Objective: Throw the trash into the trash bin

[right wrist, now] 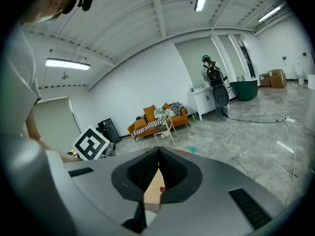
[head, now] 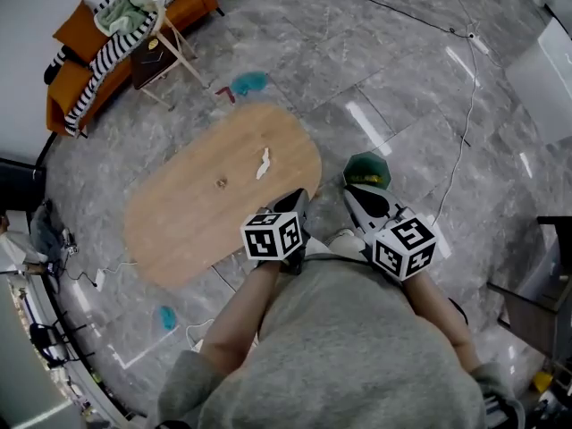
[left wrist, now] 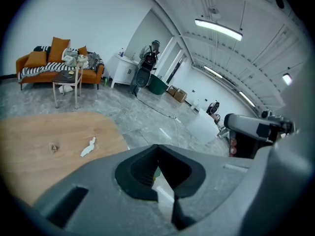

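Left gripper is sitting clenched: in the left gripper view the jaw tips are meeting and nothing is being held between them. Right gripper is looking the same, tips pressing together in the right gripper view and gripping nothing; only a strip of wood is showing through the gap behind them.

Both are hanging close to the person's chest, pointing away and down, over the near right end of the oval wooden table.

Trash is lying on the table:
- white scrap is sitting right of the tabletop's middle, ahead and a bit left of the left gripper's tips, clearly apart from them. In the left gripper view the scrap is showing left of the jaws, outside them.
- small brown crumb is lying left of the scrap, farther from both grippers; it's also showing in the left gripper view.

Green trash bin is standing on the floor just off the table's right end, just ahead of the right gripper's tips. Can't tell if they're touching.

Teal bits are lying on the floor past the table's far end. Orange sofa is standing against the far wall.
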Demonstrator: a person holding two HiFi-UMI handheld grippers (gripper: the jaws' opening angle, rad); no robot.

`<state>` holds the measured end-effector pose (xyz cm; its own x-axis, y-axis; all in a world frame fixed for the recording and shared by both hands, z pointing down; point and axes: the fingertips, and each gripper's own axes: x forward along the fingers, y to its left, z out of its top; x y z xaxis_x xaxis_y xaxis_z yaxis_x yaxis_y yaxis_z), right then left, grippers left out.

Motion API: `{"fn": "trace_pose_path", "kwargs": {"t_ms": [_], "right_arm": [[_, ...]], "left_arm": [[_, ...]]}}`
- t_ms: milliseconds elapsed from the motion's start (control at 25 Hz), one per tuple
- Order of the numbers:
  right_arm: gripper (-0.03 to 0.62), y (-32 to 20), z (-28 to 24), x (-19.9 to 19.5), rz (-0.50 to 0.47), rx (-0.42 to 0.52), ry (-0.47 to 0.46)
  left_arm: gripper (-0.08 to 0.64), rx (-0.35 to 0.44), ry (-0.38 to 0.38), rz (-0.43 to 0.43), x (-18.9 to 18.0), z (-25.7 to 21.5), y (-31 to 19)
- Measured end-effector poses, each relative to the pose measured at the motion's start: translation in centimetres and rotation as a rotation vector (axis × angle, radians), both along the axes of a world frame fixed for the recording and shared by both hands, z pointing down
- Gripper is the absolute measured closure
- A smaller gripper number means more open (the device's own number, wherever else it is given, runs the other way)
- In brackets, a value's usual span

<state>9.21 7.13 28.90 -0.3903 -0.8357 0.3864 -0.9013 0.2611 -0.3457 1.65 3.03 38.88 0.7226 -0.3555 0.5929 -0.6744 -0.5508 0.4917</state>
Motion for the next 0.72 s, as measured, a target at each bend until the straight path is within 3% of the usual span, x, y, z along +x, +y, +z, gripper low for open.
{"fn": "trace_pose_path", "kwargs": {"t_ms": [400,720], "right_arm": [[0.583,-3.2,-0.7,-8.2,-0.101,0.007,0.023],[0.583,-5.0,-0.8,-12.5,-0.116,0.003,0.038]], "left_arm": [[0.549,-0.004,-0.02,-0.081,-8.4,-0.4,-2.6],[0.549,-0.002,-0.013,-0.115,-13.1,-0.8,-5.0]]}}
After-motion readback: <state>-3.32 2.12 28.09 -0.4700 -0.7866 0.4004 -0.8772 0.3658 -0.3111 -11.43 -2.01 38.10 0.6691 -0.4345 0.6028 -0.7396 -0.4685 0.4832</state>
